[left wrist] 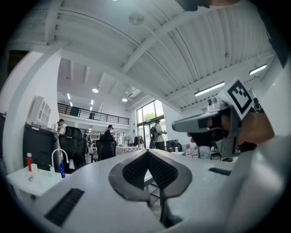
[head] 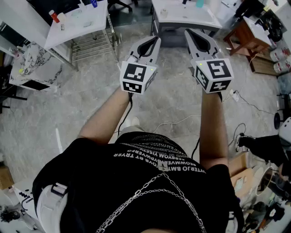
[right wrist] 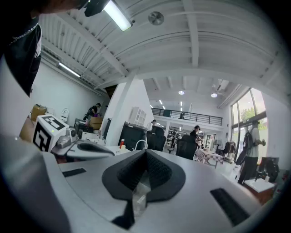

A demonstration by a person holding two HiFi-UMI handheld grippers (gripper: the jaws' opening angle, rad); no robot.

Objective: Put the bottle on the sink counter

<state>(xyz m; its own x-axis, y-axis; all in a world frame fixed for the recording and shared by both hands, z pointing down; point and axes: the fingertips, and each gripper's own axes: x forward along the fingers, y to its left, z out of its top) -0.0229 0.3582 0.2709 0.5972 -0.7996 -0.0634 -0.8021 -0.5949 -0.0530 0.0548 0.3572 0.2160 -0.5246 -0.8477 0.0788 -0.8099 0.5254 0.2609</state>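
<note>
So both tongs are sitting pressed together right now. The left gripper (left wrist: 148,152) is showing its dark pads meeting at the tip with nothing pinched between them. The right gripper (right wrist: 146,151) is doing the same, though something pale is showing through the gap lower down its pads and I can't tell what it is. In the head view the person is holding both out in front, side by side but not touching, over the grey floor (head: 68,104). The red bottle (head: 53,16) is standing upright on the white sink counter (head: 68,34) way off to the person's left. It's well apart from both grippers, and a blue bottle (head: 93,3) is standing further along the same counter.
</note>
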